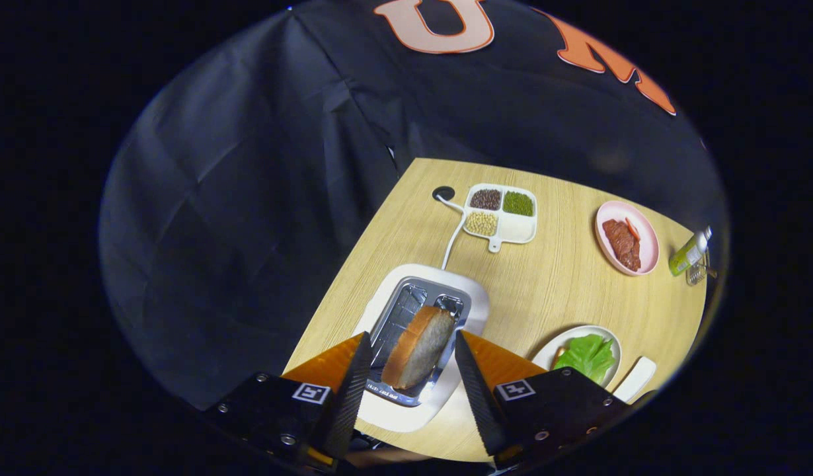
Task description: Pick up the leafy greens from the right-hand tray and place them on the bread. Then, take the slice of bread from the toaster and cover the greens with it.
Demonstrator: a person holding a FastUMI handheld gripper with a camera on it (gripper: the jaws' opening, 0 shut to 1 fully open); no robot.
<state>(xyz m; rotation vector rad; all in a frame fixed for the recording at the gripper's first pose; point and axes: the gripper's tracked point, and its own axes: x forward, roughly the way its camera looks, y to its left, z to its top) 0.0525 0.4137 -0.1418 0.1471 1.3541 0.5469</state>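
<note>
Hand-held gripper (412, 377) hanging open, fingers flanking bread slice (418, 347) in toaster (406, 311), not touching. Risk: closing off-centre, slice tilting, slipping, missing leafy greens (588, 357).

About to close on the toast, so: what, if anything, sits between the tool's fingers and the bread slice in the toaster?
Nothing visible: the tool is open, and the bread slice stands in the toaster slot between its fingers.
</note>
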